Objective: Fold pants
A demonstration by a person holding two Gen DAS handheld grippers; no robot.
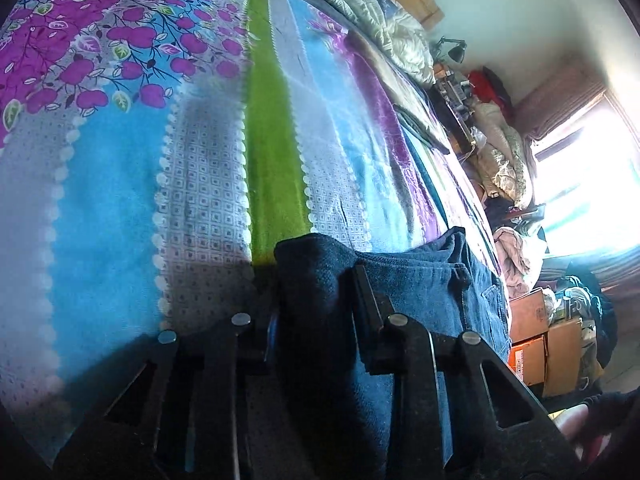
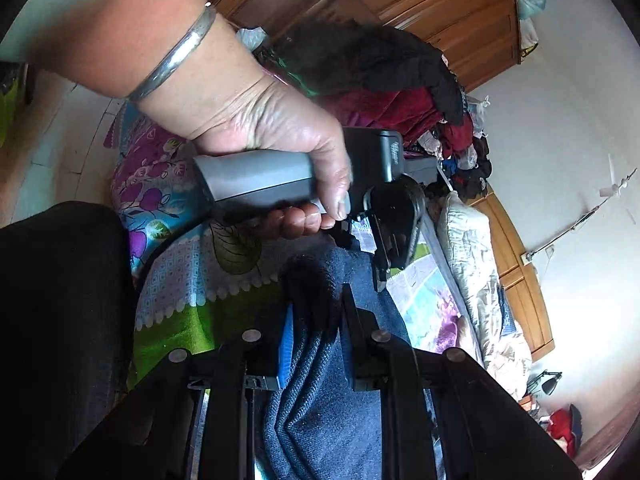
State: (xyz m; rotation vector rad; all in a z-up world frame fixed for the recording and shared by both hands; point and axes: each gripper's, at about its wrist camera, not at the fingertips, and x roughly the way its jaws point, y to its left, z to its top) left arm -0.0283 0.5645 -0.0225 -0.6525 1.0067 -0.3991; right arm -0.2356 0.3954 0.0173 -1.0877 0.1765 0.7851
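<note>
Pants are lying bunched on the bed, both the left tool and right tool clamping folds of the denim.

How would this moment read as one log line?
fold pants | left gripper shut on jeans | right gripper shut on jeans | over bedspread
</note>
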